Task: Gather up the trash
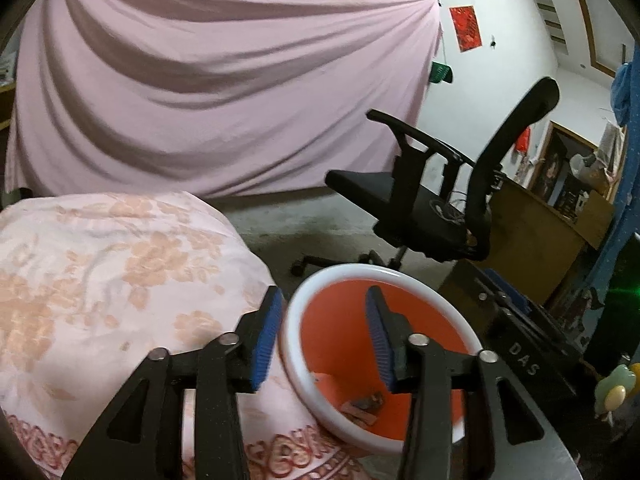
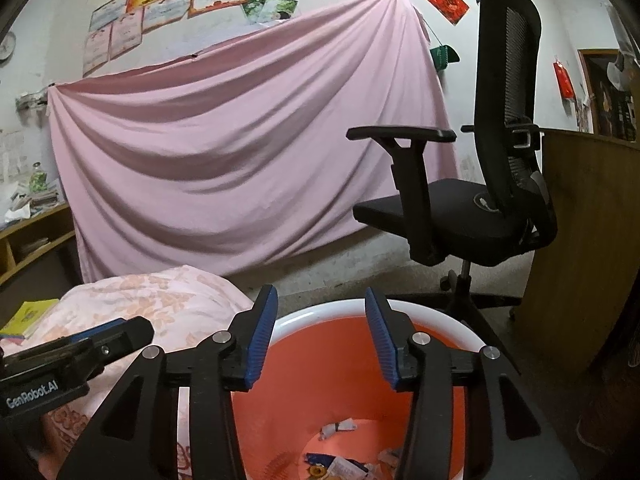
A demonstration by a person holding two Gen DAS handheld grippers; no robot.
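Observation:
An orange trash bin with a white rim [image 1: 296, 344] stands on the floor beside a bed; it also shows in the right wrist view [image 2: 320, 312]. Several scraps of trash [image 2: 340, 460] lie at its bottom, also seen in the left wrist view [image 1: 364, 406]. My left gripper [image 1: 322, 338] is open and empty, straddling the bin's left rim. My right gripper [image 2: 322, 336] is open and empty, above the bin's mouth. The left gripper's body [image 2: 72, 356] shows at the left of the right wrist view.
A bed with a pink floral cover [image 1: 100, 280] lies left of the bin. A black office chair [image 2: 472, 208] stands behind the bin. A wooden desk [image 2: 580, 240] is at the right. A pink sheet [image 2: 240, 140] hangs on the far wall. A yellow book [image 2: 30, 314] lies at left.

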